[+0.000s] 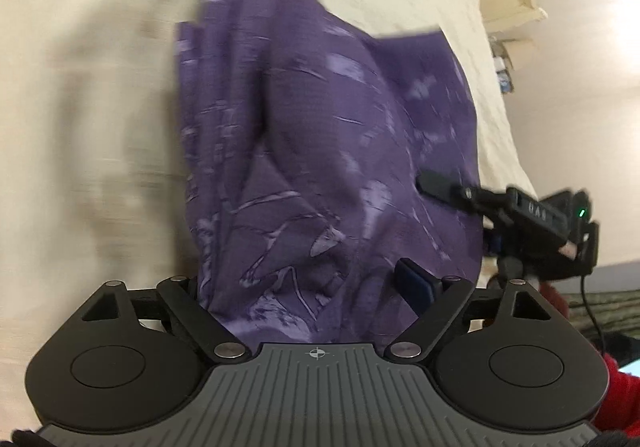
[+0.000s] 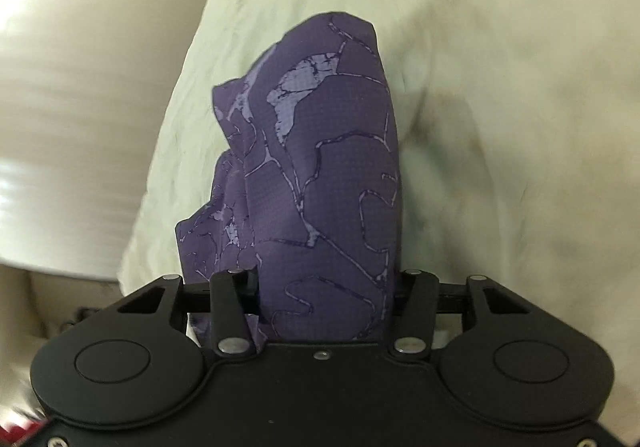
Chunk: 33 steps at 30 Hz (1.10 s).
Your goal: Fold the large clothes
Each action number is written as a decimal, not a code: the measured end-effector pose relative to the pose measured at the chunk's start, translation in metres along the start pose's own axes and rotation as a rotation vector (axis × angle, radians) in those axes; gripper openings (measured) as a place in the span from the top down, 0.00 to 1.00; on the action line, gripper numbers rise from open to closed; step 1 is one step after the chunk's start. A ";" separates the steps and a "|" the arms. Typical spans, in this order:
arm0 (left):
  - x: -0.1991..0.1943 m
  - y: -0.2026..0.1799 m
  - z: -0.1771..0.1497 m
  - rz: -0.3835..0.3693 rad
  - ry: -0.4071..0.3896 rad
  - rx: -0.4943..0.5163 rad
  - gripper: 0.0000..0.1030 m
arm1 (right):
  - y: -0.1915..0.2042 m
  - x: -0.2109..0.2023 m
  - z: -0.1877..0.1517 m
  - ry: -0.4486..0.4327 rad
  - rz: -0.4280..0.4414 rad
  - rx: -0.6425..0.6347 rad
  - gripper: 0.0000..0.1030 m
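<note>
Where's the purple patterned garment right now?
In both wrist views, the purple patterned fabric garment is bunched on the cream bedsheet, its near end between each gripper's jaws, centre frame.

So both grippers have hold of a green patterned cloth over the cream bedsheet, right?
Not green: the patterned cloth is purple, as both wrist views show. The rest stands: it bunches between the fingers of the left gripper and the right gripper, over the cream bedsheet.
</note>
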<state>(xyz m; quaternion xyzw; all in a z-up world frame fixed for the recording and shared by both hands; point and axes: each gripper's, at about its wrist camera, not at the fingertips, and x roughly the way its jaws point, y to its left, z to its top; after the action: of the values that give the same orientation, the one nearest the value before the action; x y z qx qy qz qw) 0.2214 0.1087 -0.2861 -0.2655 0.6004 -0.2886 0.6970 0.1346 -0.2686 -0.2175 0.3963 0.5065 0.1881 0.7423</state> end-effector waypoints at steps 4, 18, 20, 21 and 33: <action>0.047 -0.047 0.009 -0.049 -0.018 0.012 0.17 | -0.006 -0.042 0.036 -0.024 -0.061 -0.109 0.45; 0.210 -0.198 0.104 0.118 -0.029 0.236 0.18 | -0.111 -0.172 0.169 -0.150 -0.396 -0.114 0.23; 0.209 -0.196 0.099 0.190 -0.048 0.230 0.17 | -0.116 -0.168 0.165 -0.143 -0.481 -0.117 0.23; 0.206 -0.195 0.095 0.207 -0.052 0.233 0.16 | -0.119 -0.173 0.161 -0.157 -0.481 -0.105 0.23; 0.156 -0.284 0.071 0.318 -0.292 0.713 0.18 | -0.112 -0.223 0.135 -0.369 -0.411 -0.125 0.52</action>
<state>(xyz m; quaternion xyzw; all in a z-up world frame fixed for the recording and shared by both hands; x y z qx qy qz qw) 0.2851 -0.1983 -0.1796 0.0507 0.3913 -0.3265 0.8589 0.1493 -0.5431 -0.1468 0.2662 0.4197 -0.0108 0.8677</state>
